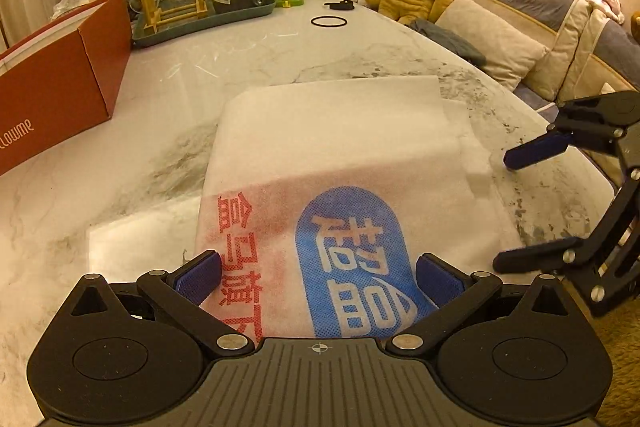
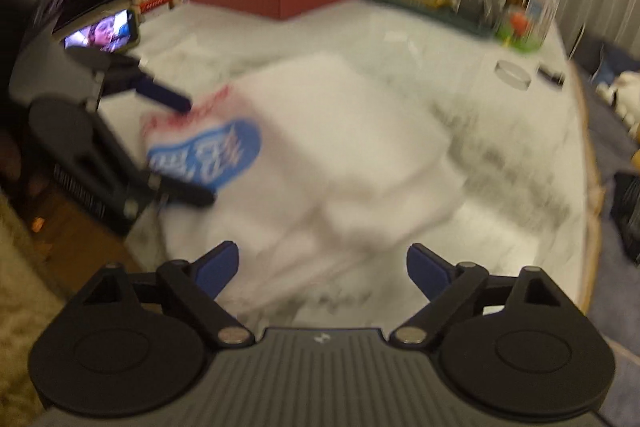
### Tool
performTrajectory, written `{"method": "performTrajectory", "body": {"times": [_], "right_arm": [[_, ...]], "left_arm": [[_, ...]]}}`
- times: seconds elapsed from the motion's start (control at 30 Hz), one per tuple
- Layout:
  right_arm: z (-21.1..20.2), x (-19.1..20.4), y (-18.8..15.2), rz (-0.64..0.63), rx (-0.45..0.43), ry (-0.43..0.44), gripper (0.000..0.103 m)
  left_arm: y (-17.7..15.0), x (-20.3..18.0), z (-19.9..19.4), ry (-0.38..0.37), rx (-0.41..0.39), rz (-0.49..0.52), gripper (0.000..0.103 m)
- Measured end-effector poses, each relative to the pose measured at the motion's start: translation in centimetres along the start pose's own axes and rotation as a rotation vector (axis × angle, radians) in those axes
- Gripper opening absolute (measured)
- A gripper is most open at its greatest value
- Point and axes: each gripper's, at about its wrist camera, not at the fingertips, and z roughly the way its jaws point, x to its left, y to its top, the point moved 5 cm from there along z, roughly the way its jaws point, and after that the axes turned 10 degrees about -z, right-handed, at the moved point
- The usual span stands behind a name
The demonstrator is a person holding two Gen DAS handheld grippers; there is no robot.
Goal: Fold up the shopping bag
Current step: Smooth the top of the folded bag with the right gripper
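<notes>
Left tool (image 1: 318, 277): spread wide, blue pads either side of the printed end of the shopping bag (image 1: 336, 163), angled down over it; whether the pads touch the cloth cannot be told, no pinch seen. Right tool (image 2: 322, 271): spread wide, nothing between the pads, off the bag's right edge above the table (image 1: 168, 83); own view smeared.

Shopping bag: white non-woven, blue badge and red lettering on the near end, lying flat on the marble table in a stacked rectangle, lower layers stepping out past the top panel along the right side.

Step in hand, as judged: between folds, right tool free and lining up on the right edge.

Next move calls for: pinching the protruding right layers together, carrying them over square, left tool steadying the printed end against sliding.

Nearby, apart from the bag: red box (image 1: 60, 83), tray of glassware (image 1: 200, 7).
</notes>
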Motion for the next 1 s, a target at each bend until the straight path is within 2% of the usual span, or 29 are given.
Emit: {"method": "performTrajectory", "body": {"times": [0.07, 0.13, 0.3, 0.43, 0.6, 0.73, 0.87, 1.0], "right_arm": [[0.4, -0.4, -0.2, 0.04, -0.016, -0.025, 0.103], [0.9, -0.8, 0.0, 0.079, -0.033, -0.047, 0.103], [2.6, -0.8, 2.7, -0.038, -0.091, -0.113, 0.103], [4.9, -2.5, 4.7, 0.022, -0.108, -0.048, 0.103], [6.5, -3.9, 6.5, -0.024, -0.117, -0.012, 0.103], [7.2, -4.3, 7.4, -0.075, -0.13, -0.017, 0.103], [7.9, -4.5, 8.6, -0.065, -0.092, -0.034, 0.103], [7.7, -4.1, 8.6, -0.08, -0.075, -0.055, 0.103]], "left_arm": [[0.0, 0.1, 0.0, 0.001, 0.0, 0.0, 0.103], [0.3, 0.4, 0.1, 0.01, 0.01, -0.012, 0.103], [0.8, 1.8, 0.4, 0.055, 0.017, -0.086, 0.103], [0.6, 1.8, 0.6, 0.068, 0.013, -0.086, 0.103], [0.7, 1.5, 0.7, 0.056, 0.017, -0.101, 0.103], [0.8, 1.0, 0.8, 0.032, 0.021, -0.083, 0.103], [1.1, 1.0, 0.8, 0.017, 0.027, -0.088, 0.103], [1.5, 3.0, -0.1, 0.05, -0.003, -0.164, 0.103]]}}
